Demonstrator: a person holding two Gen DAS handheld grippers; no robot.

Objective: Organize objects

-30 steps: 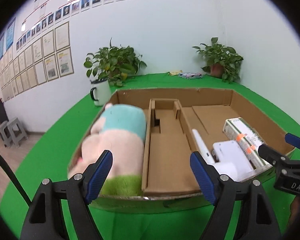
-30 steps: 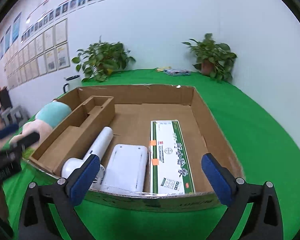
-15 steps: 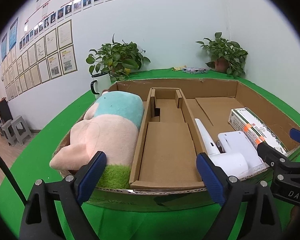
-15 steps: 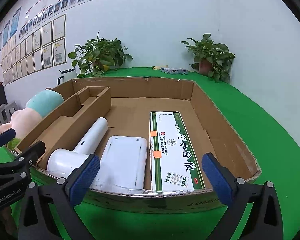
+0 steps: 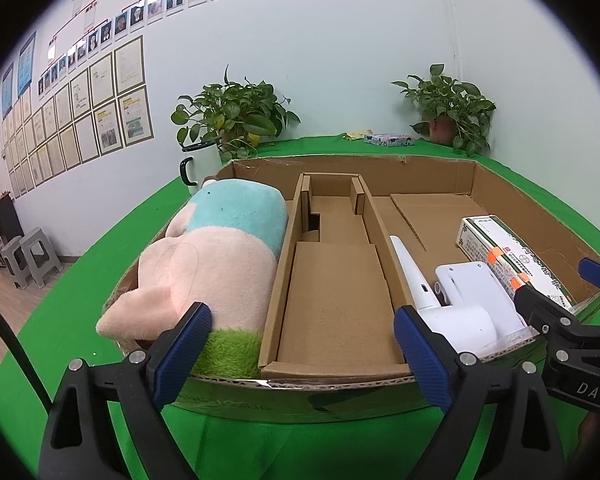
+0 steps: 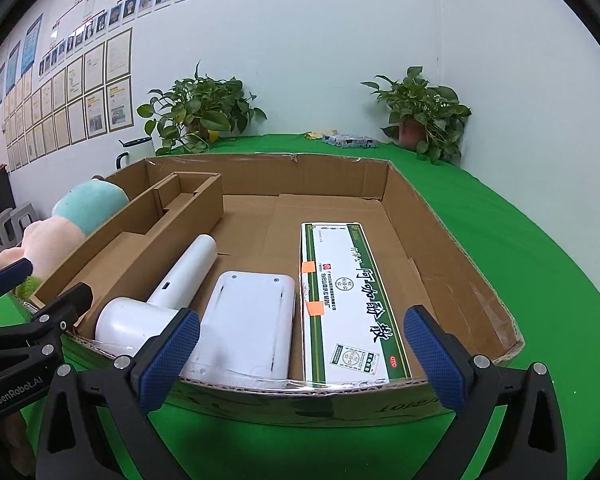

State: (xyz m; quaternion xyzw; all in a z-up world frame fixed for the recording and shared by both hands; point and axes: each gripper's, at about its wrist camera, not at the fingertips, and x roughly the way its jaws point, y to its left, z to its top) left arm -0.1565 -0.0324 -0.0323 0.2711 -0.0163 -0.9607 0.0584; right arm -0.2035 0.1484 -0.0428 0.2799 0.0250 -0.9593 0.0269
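Meanwhile both the left tool [image 5: 302, 338] and right tool [image 6: 300, 338] hang spread and empty at the cardboard box's [image 6: 440, 240] near edge, plush toy [image 5: 220, 256] in its left corner, medicine carton [image 6: 348, 300] toward its right.

"genrobot.ai" on left claw [image 6: 36, 280] body, "das" on right claw [image 5: 556, 284] body, "otc" on medicine box [image 6: 348, 304].

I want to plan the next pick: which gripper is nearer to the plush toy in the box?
Left. The left gripper hangs open at the box's near edge, one fingertip just before the plush toy. The right gripper is open before the medicine box, across the cardboard divider.
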